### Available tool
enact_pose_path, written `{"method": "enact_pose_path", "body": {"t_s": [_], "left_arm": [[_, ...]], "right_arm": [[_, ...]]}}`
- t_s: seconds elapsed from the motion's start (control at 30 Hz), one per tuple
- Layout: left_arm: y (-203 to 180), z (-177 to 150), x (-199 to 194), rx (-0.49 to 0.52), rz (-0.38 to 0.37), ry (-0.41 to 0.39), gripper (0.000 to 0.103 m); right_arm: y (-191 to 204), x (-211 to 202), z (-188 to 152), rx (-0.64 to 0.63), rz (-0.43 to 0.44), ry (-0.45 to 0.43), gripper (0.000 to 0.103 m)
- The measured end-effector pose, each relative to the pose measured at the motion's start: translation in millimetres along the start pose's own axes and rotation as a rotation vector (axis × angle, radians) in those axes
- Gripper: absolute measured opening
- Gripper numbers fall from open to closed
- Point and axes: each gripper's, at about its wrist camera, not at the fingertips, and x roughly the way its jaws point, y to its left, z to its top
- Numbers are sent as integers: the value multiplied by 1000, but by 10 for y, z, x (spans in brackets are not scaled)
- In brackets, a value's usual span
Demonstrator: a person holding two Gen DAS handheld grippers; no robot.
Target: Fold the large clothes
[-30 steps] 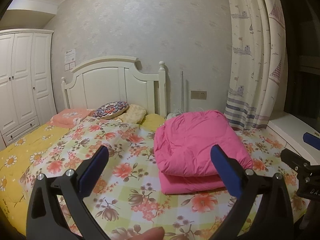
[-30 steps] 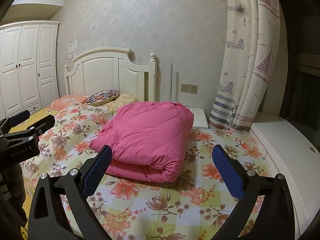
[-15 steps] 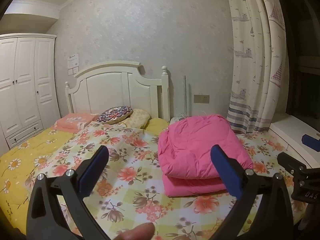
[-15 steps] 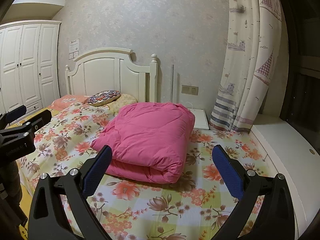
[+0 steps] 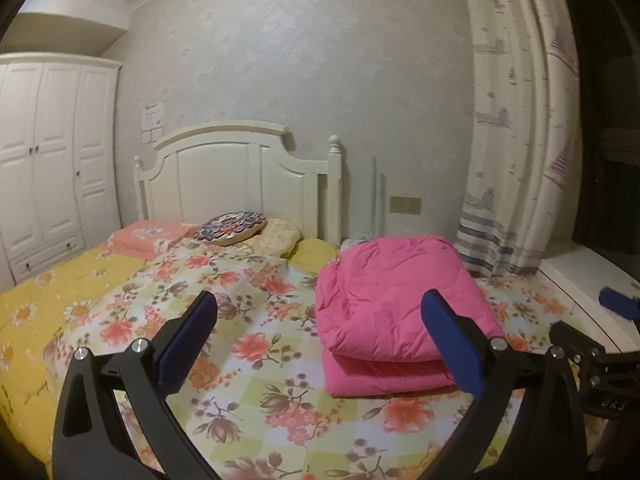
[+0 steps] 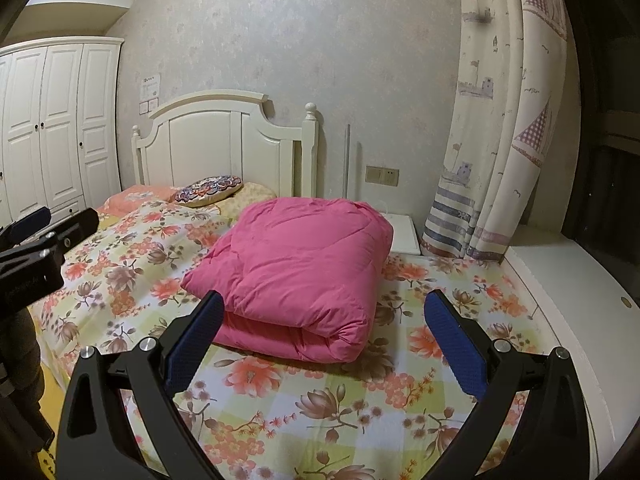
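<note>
A folded pink padded garment (image 5: 396, 304) lies in a thick bundle on the floral bedspread (image 5: 240, 320); it also shows in the right wrist view (image 6: 296, 276). My left gripper (image 5: 320, 320) is open and empty, held above the bed in front of the bundle and apart from it. My right gripper (image 6: 324, 324) is open and empty, also short of the bundle. The right gripper shows at the right edge of the left wrist view (image 5: 592, 356), and the left gripper at the left edge of the right wrist view (image 6: 36, 248).
A white headboard (image 5: 240, 184) and pillows (image 5: 232, 228) are at the far end of the bed. A white wardrobe (image 5: 44, 160) stands at the left. A curtain (image 5: 516, 140) hangs at the right above a white ledge (image 6: 568, 288). A yellow sheet (image 5: 36, 292) covers the bed's left side.
Both cameras have tilted upward and drawn back a little, so the bed and bundle sit lower in view. Both grippers stay open and empty. The bundle has not moved.
</note>
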Motion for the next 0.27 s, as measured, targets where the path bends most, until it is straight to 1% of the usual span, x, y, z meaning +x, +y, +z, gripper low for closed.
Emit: {"method": "enact_pose_path", "body": {"t_s": [0.03,0.17,0.23,0.27], "left_arm": [[3,-11,35,3,-14,5,101],[28,-112,301,15,-51,105,101],[79,-192,496,19,-49,165,101],[138,-239,648,26,-45,210,101]], "right_arm": [[-19,30,-15,3,1,6,99],[-131,185,-96,25,0,37,99],[-242,293,-146,43,-7,59,99],[-337,353,-171,47,-13,71,99]]}}
